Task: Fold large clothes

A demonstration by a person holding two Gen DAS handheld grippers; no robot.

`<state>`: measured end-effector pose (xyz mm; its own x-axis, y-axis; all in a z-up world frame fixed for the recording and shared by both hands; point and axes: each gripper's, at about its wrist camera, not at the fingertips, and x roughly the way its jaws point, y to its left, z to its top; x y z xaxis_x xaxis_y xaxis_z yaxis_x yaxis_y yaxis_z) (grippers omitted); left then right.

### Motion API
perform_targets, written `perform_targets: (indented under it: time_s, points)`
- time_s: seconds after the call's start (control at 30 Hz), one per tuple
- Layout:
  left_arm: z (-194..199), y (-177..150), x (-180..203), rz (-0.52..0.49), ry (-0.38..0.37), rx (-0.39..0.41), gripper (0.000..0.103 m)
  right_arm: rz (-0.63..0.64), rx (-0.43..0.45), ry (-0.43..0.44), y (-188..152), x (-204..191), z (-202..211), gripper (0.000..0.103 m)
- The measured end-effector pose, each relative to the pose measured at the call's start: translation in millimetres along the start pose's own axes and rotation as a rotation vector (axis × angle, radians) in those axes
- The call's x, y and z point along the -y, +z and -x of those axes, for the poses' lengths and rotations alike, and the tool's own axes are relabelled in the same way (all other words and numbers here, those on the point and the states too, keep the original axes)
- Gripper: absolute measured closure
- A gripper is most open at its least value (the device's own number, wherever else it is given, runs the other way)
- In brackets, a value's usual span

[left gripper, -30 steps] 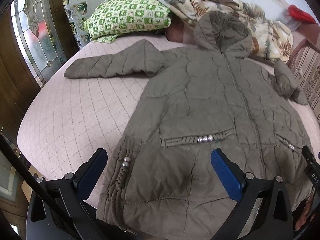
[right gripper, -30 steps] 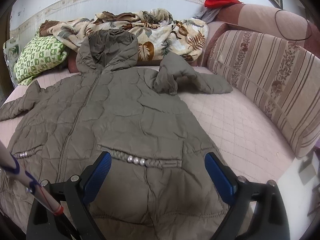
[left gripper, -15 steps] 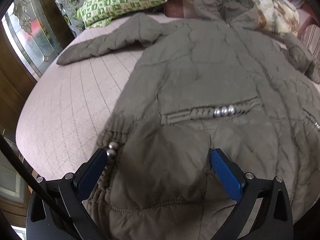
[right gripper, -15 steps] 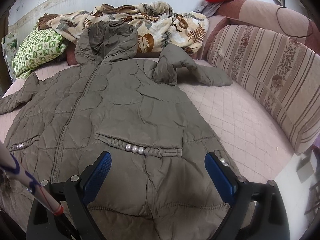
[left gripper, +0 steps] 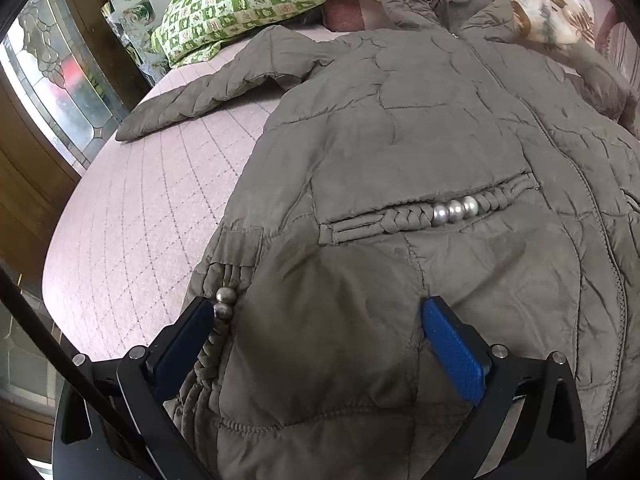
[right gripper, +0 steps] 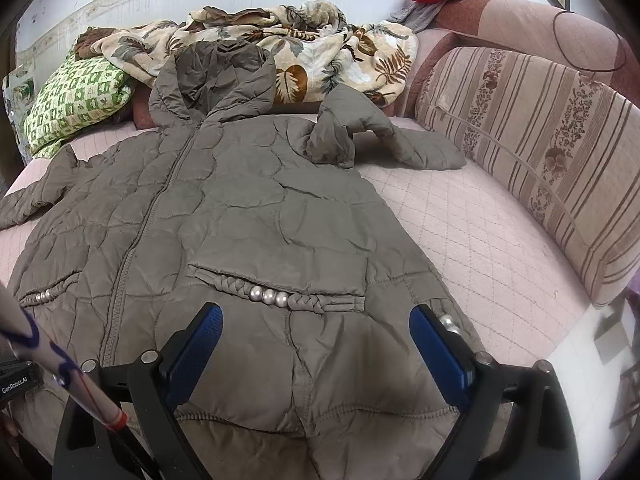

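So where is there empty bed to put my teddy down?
Two bare patches of pink bedspread: one between the coat and the striped cushion, below the bent sleeve; one between the coat and the window, below the other sleeve. The far end is crowded with blanket and pillow.

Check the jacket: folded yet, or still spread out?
Spread out. The jacket lies flat on the bed, front up, zipper closed; one sleeve stretches sideways.
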<state>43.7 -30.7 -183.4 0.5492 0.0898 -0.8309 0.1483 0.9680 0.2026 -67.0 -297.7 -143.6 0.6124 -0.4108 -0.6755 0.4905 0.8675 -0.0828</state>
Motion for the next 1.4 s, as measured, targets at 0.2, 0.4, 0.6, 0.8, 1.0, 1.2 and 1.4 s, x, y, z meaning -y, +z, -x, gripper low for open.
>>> perform_targets:
  time_s: [0.2,0.4,0.6,0.8,1.0,1.2,1.4]
  points:
    - [3,0,2,-0.008,0.013,0.017,0.000,-0.004,0.006,-0.004,1,0,-1,0.006]
    - [3,-2,0,0.011,0.006,0.019,0.000,0.014,0.038,-0.060,25,7,-11,0.006]
    - [11,-3,10,-0.041,0.060,0.066,0.000,0.003,0.031,-0.088,45,14,-28,0.006]
    - [44,27,-41,0.109,-0.027,0.146,0.000,-0.001,0.039,-0.076,50,13,-39,0.006]
    - [31,93,-125,0.220,0.024,0.176,0.000,-0.025,0.066,-0.042,47,13,-45,0.006]
    - [-50,171,-214,0.361,0.030,0.104,0.000,-0.039,0.077,-0.039,45,14,-49,0.006]
    - [-148,201,-286,0.595,-0.033,-0.035,0.008,-0.043,0.086,-0.069,43,15,-54,0.006]
